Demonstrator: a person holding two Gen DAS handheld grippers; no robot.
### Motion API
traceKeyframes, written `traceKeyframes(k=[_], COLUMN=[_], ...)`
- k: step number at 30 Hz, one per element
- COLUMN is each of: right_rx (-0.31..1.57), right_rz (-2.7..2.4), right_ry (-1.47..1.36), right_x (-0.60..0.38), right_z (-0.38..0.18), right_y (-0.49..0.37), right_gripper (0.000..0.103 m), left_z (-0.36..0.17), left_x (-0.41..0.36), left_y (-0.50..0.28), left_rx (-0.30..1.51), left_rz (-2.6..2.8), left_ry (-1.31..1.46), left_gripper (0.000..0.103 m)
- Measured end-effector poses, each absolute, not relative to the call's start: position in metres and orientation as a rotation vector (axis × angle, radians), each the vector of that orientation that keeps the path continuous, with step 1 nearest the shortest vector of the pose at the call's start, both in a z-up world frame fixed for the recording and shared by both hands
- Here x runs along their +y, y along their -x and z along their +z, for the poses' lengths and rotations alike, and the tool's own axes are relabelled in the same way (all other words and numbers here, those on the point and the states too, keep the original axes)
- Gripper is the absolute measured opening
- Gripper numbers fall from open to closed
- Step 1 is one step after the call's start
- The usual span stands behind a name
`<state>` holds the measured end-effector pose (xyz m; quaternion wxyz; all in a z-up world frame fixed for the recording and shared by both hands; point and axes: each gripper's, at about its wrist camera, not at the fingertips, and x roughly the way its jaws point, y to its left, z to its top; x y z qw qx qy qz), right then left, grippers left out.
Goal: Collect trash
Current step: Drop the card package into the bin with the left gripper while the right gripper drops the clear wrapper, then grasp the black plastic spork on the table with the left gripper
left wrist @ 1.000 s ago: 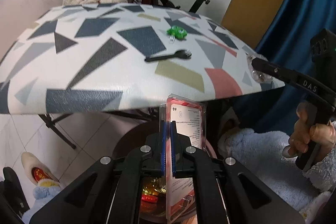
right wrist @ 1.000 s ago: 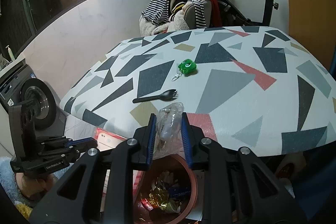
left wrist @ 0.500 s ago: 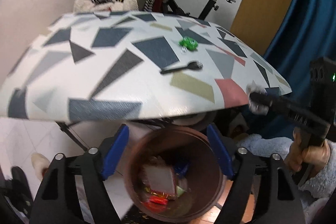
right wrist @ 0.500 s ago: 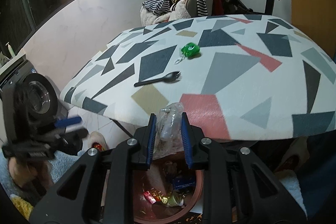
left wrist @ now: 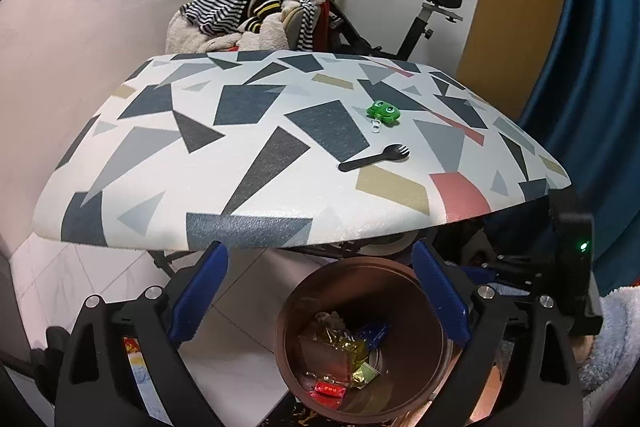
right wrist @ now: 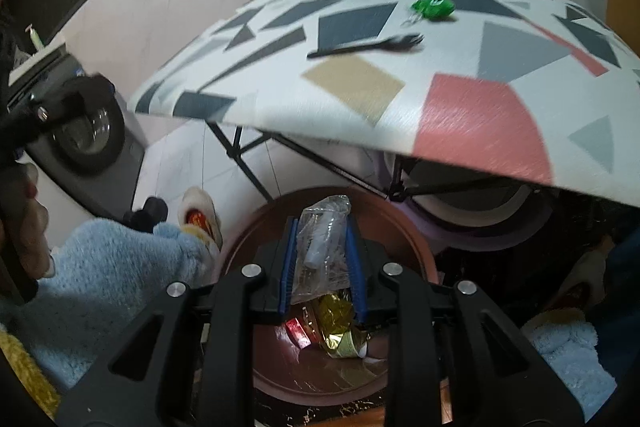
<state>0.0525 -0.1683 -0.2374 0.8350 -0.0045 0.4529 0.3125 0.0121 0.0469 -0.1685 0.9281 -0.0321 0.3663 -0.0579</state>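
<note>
Left wrist view: the left gripper [left wrist: 320, 291] hangs over the brown bin [left wrist: 362, 343] at lower centre, its blue-padded jaws having just been opening and now spread wide with nothing between them. The red-backed packet it pinched a second ago is gone from its grasp and lies inside the bin among gold and red wrappers. On the patterned table [left wrist: 240, 155] above, a black spork [left wrist: 374, 158] and a green frog keyring [left wrist: 383, 111] lie near each other.

Right wrist view: the right gripper [right wrist: 322, 263] is clenched on a crumpled clear plastic bag [right wrist: 324, 239], now lower than before, directly above the bin's mouth [right wrist: 408, 239] at frame centre. The bag is see-through and wrinkled, with something pale inside.
</note>
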Motion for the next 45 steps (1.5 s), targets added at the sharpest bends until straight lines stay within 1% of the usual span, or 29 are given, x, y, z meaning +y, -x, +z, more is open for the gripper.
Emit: traceKeyframes(k=[11,14,15,17,18,19,20,22,27,31,38,42,43,45], right_rx=[1.066,1.079,1.082,1.079,1.072,1.056,1.047,1.020,0.942,0.855,0.828,0.826,0.824,0.822], right_rz=[0.683,0.692,0.699,0.706,0.702,0.694,0.692,0.672,0.619,0.561,0.489,0.462,0.451,0.439], right_ry=[0.085,0.082,0.080,0.083,0.089,0.099,0.103,0.106,0.075,0.080,0.095,0.083,0.078,0.068], right_x=[-0.148,-0.147,-0.146,-0.147,-0.146,-0.146,-0.146,-0.148,-0.163,-0.180,-0.200,-0.211,-0.216,-0.221], right_z=[-0.271,-0.274,-0.275,-0.275,-0.274,-0.272,-0.271,-0.266,-0.248,-0.224,-0.194,-0.184,-0.179,-0.175], right_y=[-0.051,-0.052,-0.051,-0.052,-0.051,-0.049,-0.047,-0.047,-0.047,-0.053,-0.080,-0.096,-0.102,-0.108], right_gripper=[0.027,0.034,0.039,0.057,0.073,0.080,0.081,0.091,0.094,0.097,0.097,0.097,0.097,0.097], left_z=[-0.186,-0.188,-0.189,-0.189,-0.189,-0.189,-0.189,-0.189,-0.188,-0.186,-0.178,-0.182,-0.183,-0.186], left_x=[0.059,0.064,0.066,0.067,0.067,0.068,0.068,0.068,0.066,0.062,0.045,0.030,0.028,0.022], left_y=[-0.007,-0.007,-0.007,-0.007,-0.007,-0.007,-0.007,-0.006,-0.009,-0.015,-0.040,-0.072,-0.079,-0.099], left_rx=[0.779,0.789,0.791,0.791,0.790,0.789,0.788,0.788,0.790,0.782,0.768,0.811,0.814,0.828], left_rz=[-0.069,-0.058,-0.055,-0.050,-0.049,-0.047,-0.046,-0.047,-0.057,-0.079,-0.171,-0.248,-0.259,-0.283], left_ry=[0.106,0.132,0.139,0.143,0.143,0.144,0.144,0.146,0.136,0.107,0.020,-0.017,-0.022,-0.041], left_gripper=[0.091,0.091,0.091,0.091,0.091,0.091,0.092,0.092,0.092,0.092,0.092,0.091,0.091,0.085])
